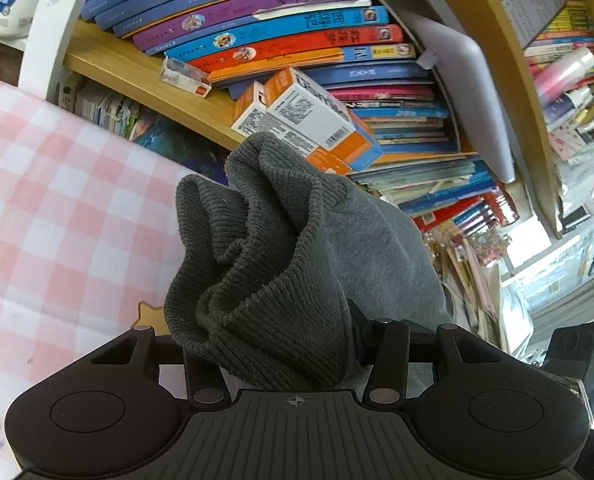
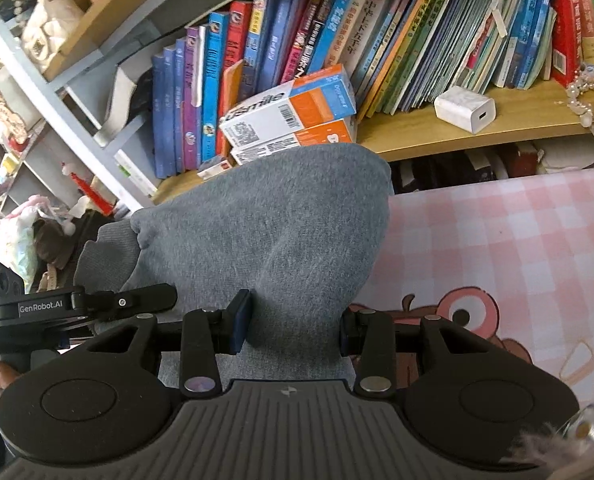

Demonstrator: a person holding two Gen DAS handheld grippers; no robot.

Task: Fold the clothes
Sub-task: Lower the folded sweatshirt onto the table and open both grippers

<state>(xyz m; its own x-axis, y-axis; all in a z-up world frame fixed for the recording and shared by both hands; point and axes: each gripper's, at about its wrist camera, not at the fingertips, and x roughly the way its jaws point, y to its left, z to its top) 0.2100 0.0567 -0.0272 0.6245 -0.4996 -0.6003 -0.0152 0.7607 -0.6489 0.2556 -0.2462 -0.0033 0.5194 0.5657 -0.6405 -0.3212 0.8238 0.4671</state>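
A grey sweatshirt is held up in the air between both grippers. In the left wrist view its dark ribbed cuff or hem (image 1: pixel 257 264) is bunched in my left gripper (image 1: pixel 281 344), which is shut on it; the fabric hides the fingertips. In the right wrist view the lighter grey fleece (image 2: pixel 273 232) rises from my right gripper (image 2: pixel 293 328), whose blue-padded fingers (image 2: pixel 241 320) clamp the cloth. The left gripper shows at the left of the right wrist view (image 2: pixel 57 308), close beside the right one. The pink checked surface (image 2: pixel 497 240) lies below.
A wooden bookshelf (image 1: pixel 145 80) packed with books stands right behind the garment. Orange and white boxes (image 2: pixel 293 112) and a white charger (image 2: pixel 465 110) sit on the shelf edge. A white shelf frame (image 2: pixel 57 120) with clutter is at the left.
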